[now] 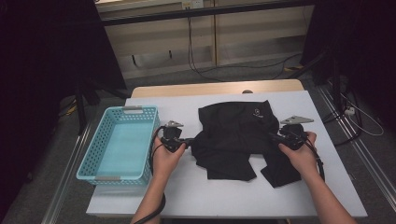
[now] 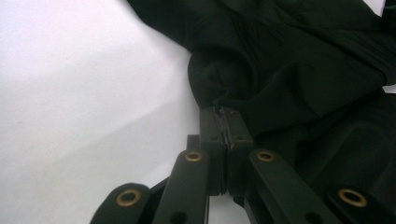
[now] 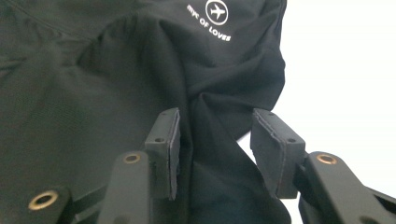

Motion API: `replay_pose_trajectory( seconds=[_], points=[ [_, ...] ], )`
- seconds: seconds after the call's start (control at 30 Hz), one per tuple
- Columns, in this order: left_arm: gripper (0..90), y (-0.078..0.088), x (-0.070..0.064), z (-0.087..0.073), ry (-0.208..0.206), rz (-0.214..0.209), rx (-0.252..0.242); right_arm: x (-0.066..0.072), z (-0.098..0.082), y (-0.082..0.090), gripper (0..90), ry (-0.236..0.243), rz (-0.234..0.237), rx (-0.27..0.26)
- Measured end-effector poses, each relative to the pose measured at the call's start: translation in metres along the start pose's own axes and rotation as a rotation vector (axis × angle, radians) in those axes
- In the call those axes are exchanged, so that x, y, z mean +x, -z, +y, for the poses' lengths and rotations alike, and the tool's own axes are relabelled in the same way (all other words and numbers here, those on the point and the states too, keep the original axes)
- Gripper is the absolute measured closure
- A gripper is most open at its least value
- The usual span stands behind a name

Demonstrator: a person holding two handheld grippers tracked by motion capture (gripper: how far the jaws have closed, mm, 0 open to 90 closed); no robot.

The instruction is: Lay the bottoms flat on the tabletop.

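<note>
R claw (image 3: pixel 215 149) nearest, jaws apart w/ fold of black garment (image 1: pixel 238 135) between, unpinched. L claw (image 2: pixel 223 126) clamped on garment's left edge. Spread mid-desk (image 1: pixel 196 196), long axis left-right between hands.

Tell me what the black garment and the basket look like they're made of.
Garment: a soft, thin matte black fabric, probably a knit or light synthetic. It folds and bunches where the left gripper pinches it, and carries a white printed logo. Basket: looks like moulded turquoise plastic, smooth and slightly glossy, with a regular perforated lattice in its walls.
</note>
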State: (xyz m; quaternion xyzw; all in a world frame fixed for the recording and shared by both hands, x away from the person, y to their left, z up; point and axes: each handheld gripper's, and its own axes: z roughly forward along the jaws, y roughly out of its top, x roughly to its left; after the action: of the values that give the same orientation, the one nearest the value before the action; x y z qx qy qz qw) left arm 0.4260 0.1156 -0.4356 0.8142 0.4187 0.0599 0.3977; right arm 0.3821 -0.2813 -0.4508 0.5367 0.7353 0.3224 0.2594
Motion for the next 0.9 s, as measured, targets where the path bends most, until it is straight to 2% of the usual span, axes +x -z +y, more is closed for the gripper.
replay_pose_trajectory(
  seconds=[0.1,0.17,0.3,0.37,0.43,0.53,0.73,0.9],
  points=[
    [89.2,-0.003,-0.001,-0.001,0.005,-0.002,0.004,0.0,-0.002,-0.006,53.6,-0.006,-0.01,0.01],
    [89.3,-0.003,-0.001,-0.001,-0.009,-0.008,0.02,-0.001,-0.003,-0.008,55.0,-0.004,-0.011,0.018],
    [89.2,-0.005,-0.002,-0.001,-0.001,-0.008,0.016,-0.006,-0.004,-0.01,69.6,-0.016,-0.013,0.02],
    [89.2,-0.005,-0.002,0.0,-0.009,-0.009,0.015,-0.008,-0.005,-0.01,83.1,-0.023,-0.005,0.019],
    [89.2,-0.006,-0.003,0.0,-0.009,-0.013,0.015,-0.011,-0.005,-0.01,90.0,-0.025,0.004,0.02],
    [89.2,-0.008,-0.004,0.001,-0.013,-0.016,0.014,-0.013,-0.006,-0.01,90.0,-0.007,-0.004,0.026],
    [89.1,-0.011,-0.006,0.002,-0.015,-0.02,0.015,-0.025,-0.007,-0.002,90.0,-0.014,-0.037,0.02],
    [89.1,-0.015,-0.006,0.002,-0.019,-0.021,0.024,-0.04,-0.01,0.009,90.0,-0.052,-0.075,-0.007]
  ],
)
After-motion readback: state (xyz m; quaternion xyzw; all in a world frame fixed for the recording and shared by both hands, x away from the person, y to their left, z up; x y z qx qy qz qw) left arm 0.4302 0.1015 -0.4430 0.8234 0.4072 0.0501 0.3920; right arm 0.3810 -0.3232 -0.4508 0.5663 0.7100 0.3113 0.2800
